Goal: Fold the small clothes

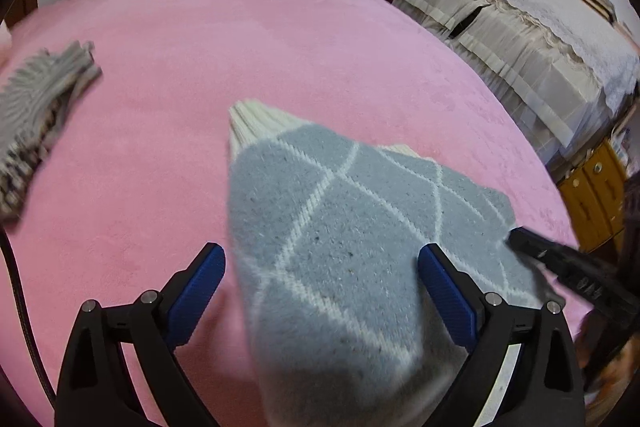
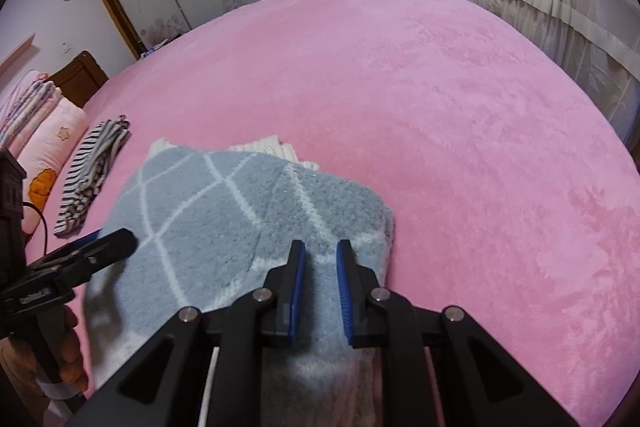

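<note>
Right tool (image 2: 320, 259) pinching grey sock (image 2: 224, 211)

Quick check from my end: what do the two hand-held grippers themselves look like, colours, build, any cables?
Both match. The left hand-held gripper and right hand-held gripper have matte black angular linkage arms with silver round pivot pins. Each finger carries a ribbed blue pad. A thin dark cable trails at the left one's side. Small markings show on a black finger, too blurred to read.
</note>
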